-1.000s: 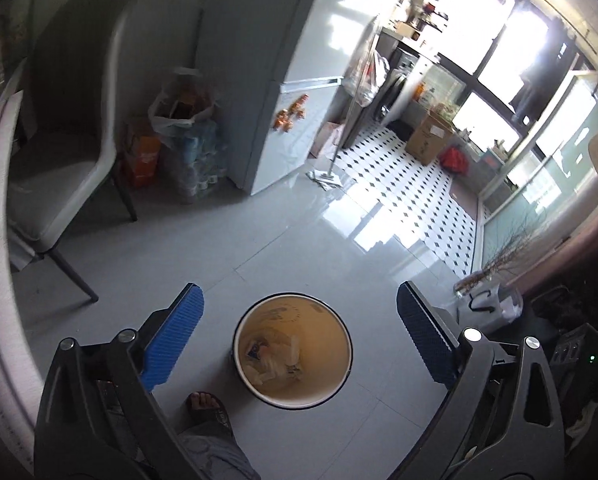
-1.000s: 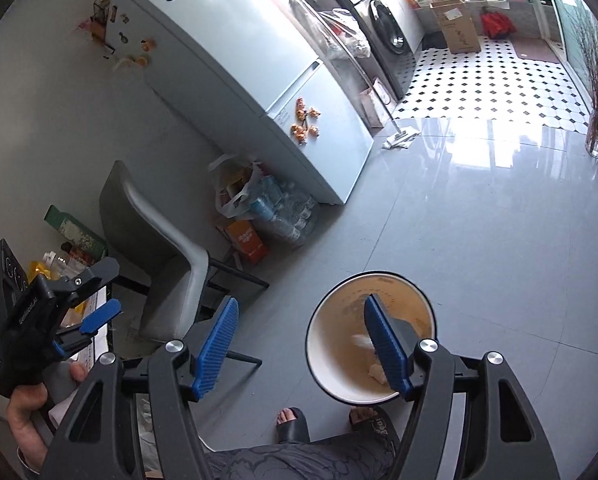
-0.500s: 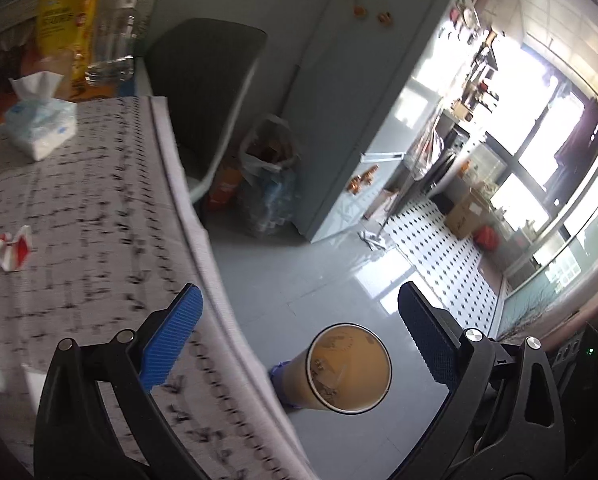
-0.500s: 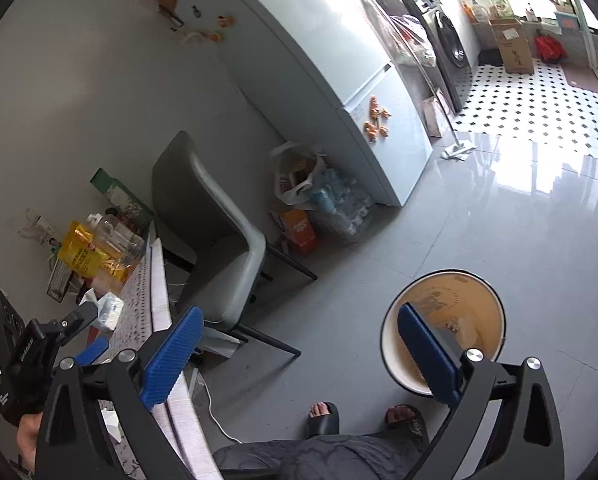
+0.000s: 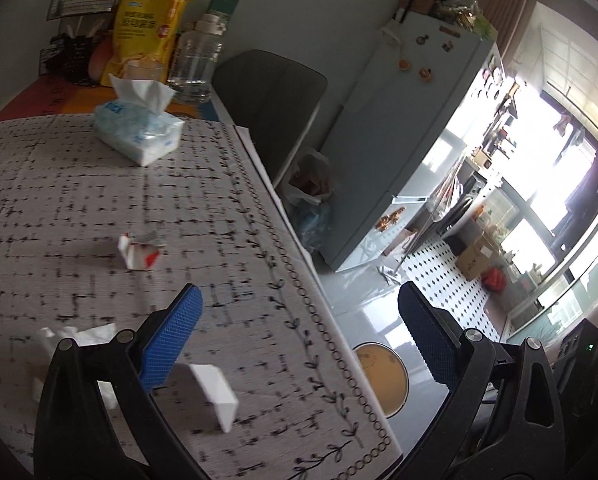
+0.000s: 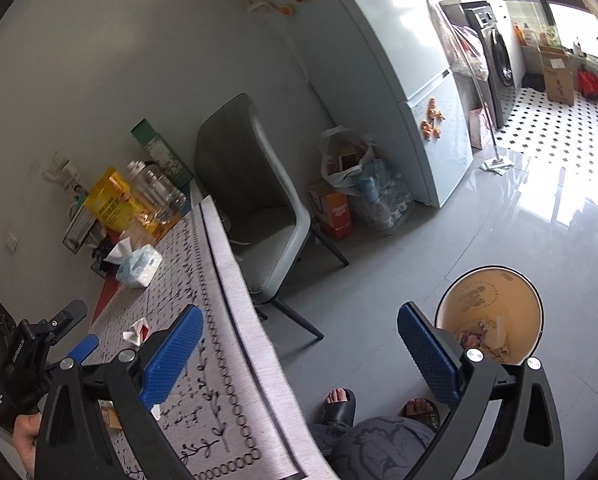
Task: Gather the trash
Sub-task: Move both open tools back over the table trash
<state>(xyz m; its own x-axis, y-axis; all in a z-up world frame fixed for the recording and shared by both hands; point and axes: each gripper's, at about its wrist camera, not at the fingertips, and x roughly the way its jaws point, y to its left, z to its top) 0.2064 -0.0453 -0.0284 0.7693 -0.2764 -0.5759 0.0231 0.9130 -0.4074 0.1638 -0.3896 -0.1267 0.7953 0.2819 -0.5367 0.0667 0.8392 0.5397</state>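
Both views have swung off the bin [image 6: 495, 312] & back over the surface [image 5: 99, 208], so prob. next pickup. R tongs [image 6: 299, 348] just opened wide, empty; L tongs [image 5: 299, 336] wide, empty, angled down. Trash: white scrap [image 5: 215, 396] lower centre, tissue [image 5: 79, 336] lower left, red-white wrapper [image 5: 139, 250] beyond.

Left gripper [image 5: 299, 336] jaws wide, nothing btwn, over table [image 5: 79, 200] edge. Red-white wrapper [image 5: 139, 250], white paper scrap [image 5: 215, 394], crumpled tissue [image 5: 79, 336] on cloth. Bin [image 5: 383, 378] on floor beside table.
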